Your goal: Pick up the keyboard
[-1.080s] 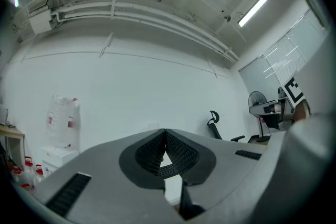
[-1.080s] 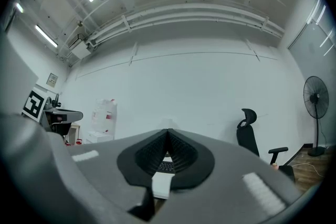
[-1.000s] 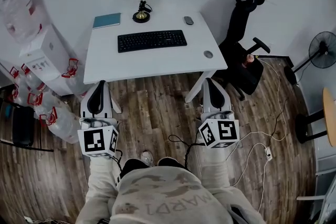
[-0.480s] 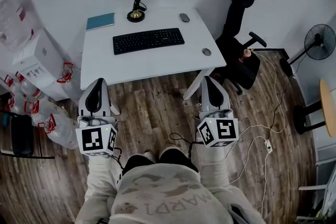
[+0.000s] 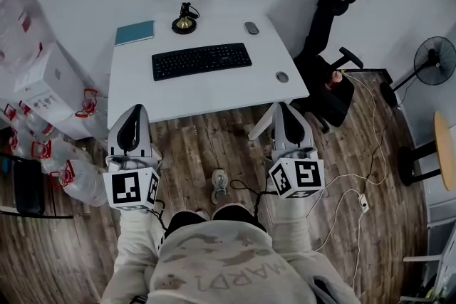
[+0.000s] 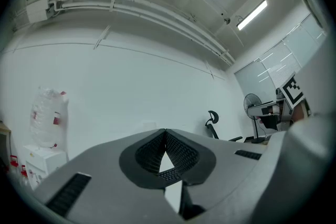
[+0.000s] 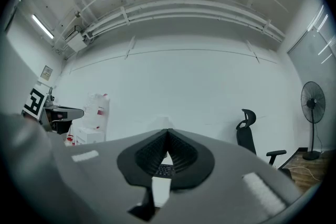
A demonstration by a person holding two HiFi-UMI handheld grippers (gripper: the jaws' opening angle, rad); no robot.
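A black keyboard lies across the middle of a white desk in the head view. Both grippers hang over the wooden floor, short of the desk's near edge. My left gripper is shut and empty, level with the desk's left corner. The right gripper is shut too, holding nothing, by the desk's right leg. In the left gripper view the left gripper has its jaws meeting at the tips. Through the right gripper a sliver of the keyboard shows between the pads.
On the desk stand a lamp, a teal notebook, a mouse and a small round disc. A black office chair sits right of the desk. Boxes and bagged bottles crowd the left. A fan and cables lie at right.
The desk has drawn a little nearer as the person steps forward, one foot now showing on the floor between the grippers. Both grippers stay shut.
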